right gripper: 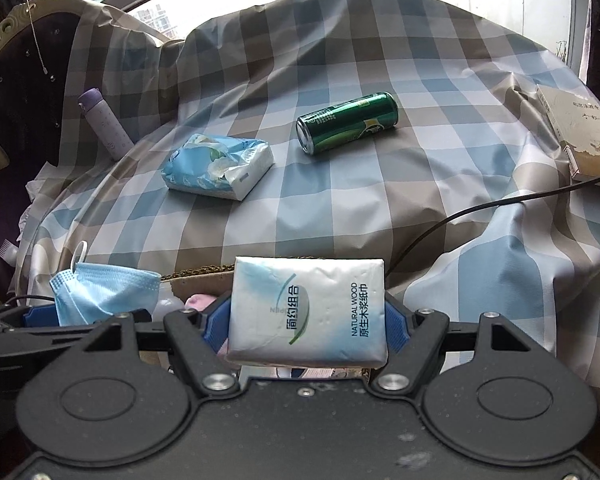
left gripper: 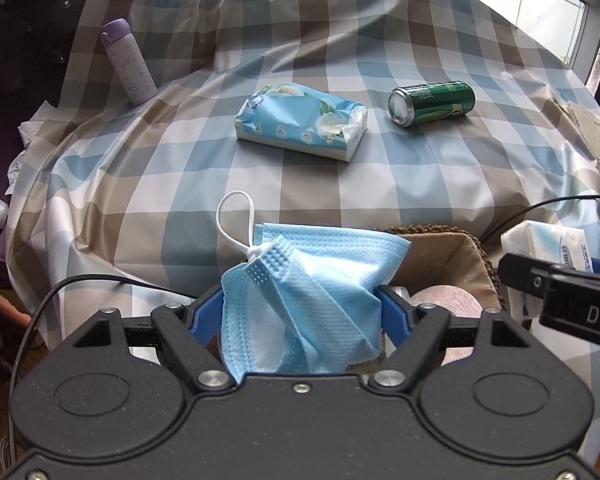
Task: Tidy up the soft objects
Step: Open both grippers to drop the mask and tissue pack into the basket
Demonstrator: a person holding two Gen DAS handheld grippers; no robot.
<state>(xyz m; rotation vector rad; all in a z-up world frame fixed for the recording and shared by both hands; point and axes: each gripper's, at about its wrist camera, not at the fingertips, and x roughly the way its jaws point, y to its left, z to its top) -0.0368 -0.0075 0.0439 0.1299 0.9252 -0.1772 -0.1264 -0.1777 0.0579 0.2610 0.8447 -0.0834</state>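
A crumpled blue face mask with a white ear loop is pinched between the blue fingers of my left gripper, which is shut on it. In the right wrist view my right gripper is shut on a white tissue pack printed "NATURAL WOOD". Both hang over a brown-lined basket at the near table edge, which holds a pale roll and something pink. Farther back on the checked tablecloth lies a blue floral tissue pack.
A green can lies on its side right of the floral pack. A purple bottle leans at the back left. A worn book sits at the right edge, with a black cable running from it. A dark chair stands at the left.
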